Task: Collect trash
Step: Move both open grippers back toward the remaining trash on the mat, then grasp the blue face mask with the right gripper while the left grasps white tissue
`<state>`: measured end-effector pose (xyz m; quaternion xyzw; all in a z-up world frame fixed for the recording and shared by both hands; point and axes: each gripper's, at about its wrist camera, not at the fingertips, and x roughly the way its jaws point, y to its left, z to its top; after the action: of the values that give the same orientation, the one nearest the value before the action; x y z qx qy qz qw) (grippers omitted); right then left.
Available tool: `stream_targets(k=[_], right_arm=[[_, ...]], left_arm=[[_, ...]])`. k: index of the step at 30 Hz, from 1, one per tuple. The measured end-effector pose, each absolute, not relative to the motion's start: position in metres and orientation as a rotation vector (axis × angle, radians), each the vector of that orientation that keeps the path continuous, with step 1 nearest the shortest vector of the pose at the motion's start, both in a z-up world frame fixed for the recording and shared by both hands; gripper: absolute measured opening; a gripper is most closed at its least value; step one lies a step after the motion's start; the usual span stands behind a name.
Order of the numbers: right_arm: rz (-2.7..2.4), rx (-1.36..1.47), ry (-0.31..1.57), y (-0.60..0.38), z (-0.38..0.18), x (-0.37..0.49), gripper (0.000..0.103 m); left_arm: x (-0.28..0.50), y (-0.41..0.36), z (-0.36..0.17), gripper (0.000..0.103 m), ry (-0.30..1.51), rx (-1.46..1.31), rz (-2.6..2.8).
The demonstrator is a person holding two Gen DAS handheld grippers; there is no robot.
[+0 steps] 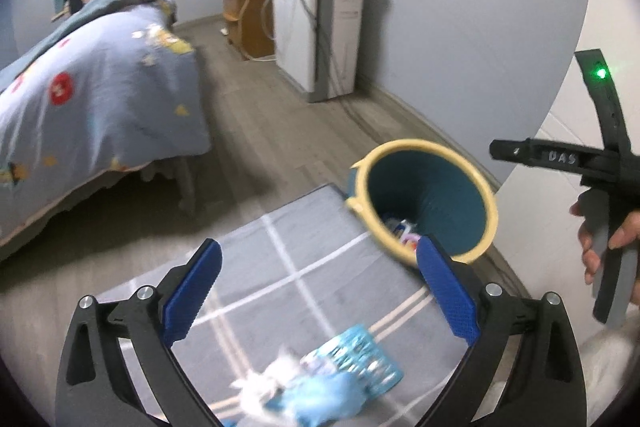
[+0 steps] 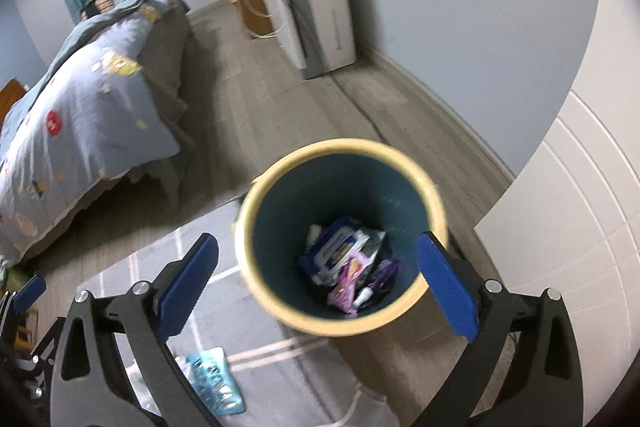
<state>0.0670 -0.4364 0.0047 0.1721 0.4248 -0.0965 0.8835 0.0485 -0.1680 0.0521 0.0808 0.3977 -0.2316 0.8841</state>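
Left wrist view is showing your left tool (image 1: 318,289) standing released, jaws wide with nothing between the pads, above a grey checked rug (image 1: 304,267). The remaining trash is lying on that rug close under the tool: a light-blue patterned wrapper (image 1: 352,355) touching a crumpled white tissue (image 1: 272,383), both blurred. Judge these as very light, soft and crushable; the wrapper film is probably slick, so you are better off pinching across a bunched fold near its middle than at a flat edge, and taking the tissue at its thickest wad. The yellow-rimmed teal bin (image 1: 472,187) is standing just beside the rug's corner. This view is also showing the person's hand (image 1: 600,239) on the other tool's handle, which the right wrist view is not. Right wrist view is showing your right tool (image 2: 318,285) likewise released and empty, hanging over the bin (image 2: 256,227), and only here are you seeing the collected packets (image 2: 348,267) on its bottom.
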Motion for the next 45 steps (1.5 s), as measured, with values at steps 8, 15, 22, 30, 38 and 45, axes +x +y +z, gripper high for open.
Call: stream_targets(k=[8, 15, 22, 30, 38, 45], right_arm=[[-0.084, 0.245, 0.908, -0.372, 0.005, 0.051, 0.097], [-0.014, 0.215, 0.978, -0.321, -0.018, 0.034, 0.097], [0.035, 0.231, 1.101, -0.274, -0.061, 0.024, 0.097], [0.077, 0.178, 1.145, -0.243, -0.08, 0.027, 0.097], [0.109, 0.179, 1.23, -0.223, -0.104, 0.03, 0.07], [0.168, 0.162, 1.293, -0.217, -0.122, 0.032, 0.022]], left_arm=[[0.023, -0.095, 0.033, 0.097, 0.881, 0.083, -0.351], [0.003, -0.039, 0.024, 0.097, 0.891, 0.02, -0.244], [-0.007, -0.012, 0.014, 0.097, 0.91, 0.038, -0.194], [-0.012, -0.004, -0.012, 0.097, 0.966, 0.081, -0.219], [-0.007, -0.01, -0.029, 0.097, 1.012, 0.084, -0.241], [-0.006, -0.018, -0.035, 0.097, 1.025, 0.08, -0.26]])
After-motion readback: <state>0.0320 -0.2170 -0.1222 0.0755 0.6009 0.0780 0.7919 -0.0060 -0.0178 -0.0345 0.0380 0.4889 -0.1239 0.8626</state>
